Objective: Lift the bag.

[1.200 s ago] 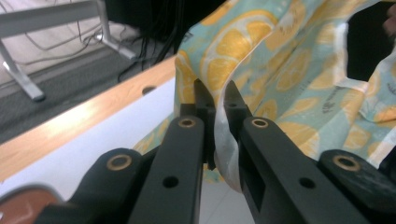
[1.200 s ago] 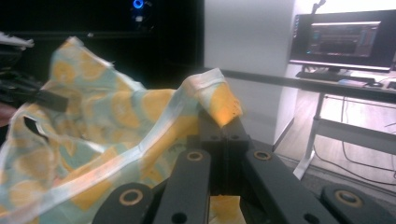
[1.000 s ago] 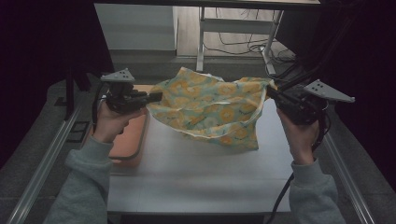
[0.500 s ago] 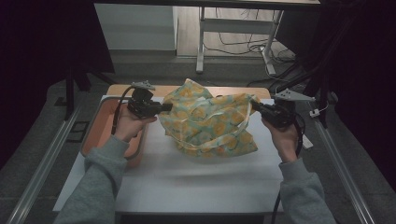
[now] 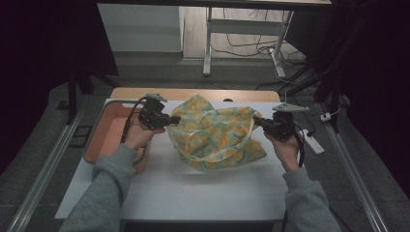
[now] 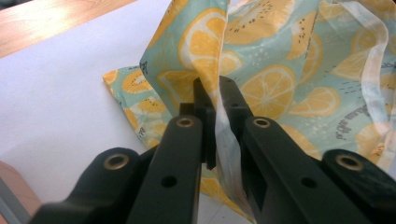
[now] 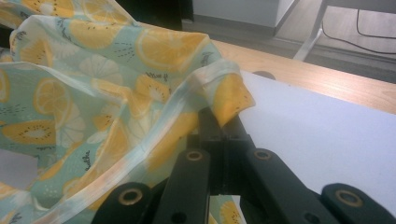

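Observation:
A pale green cloth printed with orange slices [image 5: 217,133] lies bunched on the white table top [image 5: 203,193], its upper part held up between the two grippers. My left gripper [image 5: 173,119] is shut on the cloth's left edge [image 6: 210,70], with the fabric pinched between its jaws. My right gripper [image 5: 256,122] is shut on the right edge, where a white-trimmed corner [image 7: 224,91] folds over the jaw tips. A white band of trim [image 5: 241,140] loops across the cloth's front.
A salmon-coloured tray [image 5: 104,137] sits on the table at the left, under the left hand. Behind the white top runs a wooden table edge [image 5: 193,93]. Metal rails [image 5: 46,164] flank both sides. A power strip [image 5: 312,142] lies to the right.
Both grippers have come closer together and lower, toward the table. The cloth, stretched wide a second ago, now sags and bunches in folds on the white top.

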A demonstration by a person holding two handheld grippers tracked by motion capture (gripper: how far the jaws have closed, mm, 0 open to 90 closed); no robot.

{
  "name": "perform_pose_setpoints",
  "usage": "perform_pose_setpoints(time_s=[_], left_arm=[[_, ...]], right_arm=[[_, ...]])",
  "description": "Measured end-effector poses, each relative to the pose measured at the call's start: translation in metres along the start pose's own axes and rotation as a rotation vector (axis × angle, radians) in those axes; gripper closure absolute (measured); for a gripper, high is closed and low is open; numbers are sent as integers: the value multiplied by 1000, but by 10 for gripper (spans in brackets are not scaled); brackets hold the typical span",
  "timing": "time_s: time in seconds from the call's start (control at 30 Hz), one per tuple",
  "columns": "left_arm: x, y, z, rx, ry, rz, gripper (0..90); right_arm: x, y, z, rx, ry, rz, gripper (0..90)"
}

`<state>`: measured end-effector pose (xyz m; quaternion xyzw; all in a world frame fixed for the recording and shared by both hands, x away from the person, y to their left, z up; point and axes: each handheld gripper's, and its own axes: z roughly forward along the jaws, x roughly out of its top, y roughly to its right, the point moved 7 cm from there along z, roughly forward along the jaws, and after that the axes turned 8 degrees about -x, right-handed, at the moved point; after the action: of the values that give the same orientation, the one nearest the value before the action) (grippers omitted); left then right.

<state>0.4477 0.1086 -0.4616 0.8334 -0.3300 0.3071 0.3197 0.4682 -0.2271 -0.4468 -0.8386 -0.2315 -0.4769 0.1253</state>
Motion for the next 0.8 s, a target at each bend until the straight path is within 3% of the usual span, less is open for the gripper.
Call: perform_pose_setpoints(time_s=[0.07, 0.13, 0.23, 0.33, 0.4, 0.5, 0.8], left_arm=[[0, 1, -2, 2, 6, 3, 846], [-1, 1, -5, 23, 22, 13, 712], [-3, 4, -15, 76, 60, 42, 401], [-7, 8, -30, 84, 99, 42, 233], [-13, 13, -38, 62, 106, 50, 199], [-24, 18, -44, 73, 94, 63, 193], [-58, 27, -44, 56, 48, 67, 221]], right_arm=[[1, -1, -2, 3, 5, -2, 895], [3, -2, -4, 12, 21, -3, 869], [7, -3, -11, 12, 57, 2, 657], [6, -3, -22, 24, 91, -2, 521], [2, -5, -28, 48, 95, -16, 495], [-4, -10, -34, 77, 95, -32, 473], [-26, -22, -41, 119, 82, -70, 471]])
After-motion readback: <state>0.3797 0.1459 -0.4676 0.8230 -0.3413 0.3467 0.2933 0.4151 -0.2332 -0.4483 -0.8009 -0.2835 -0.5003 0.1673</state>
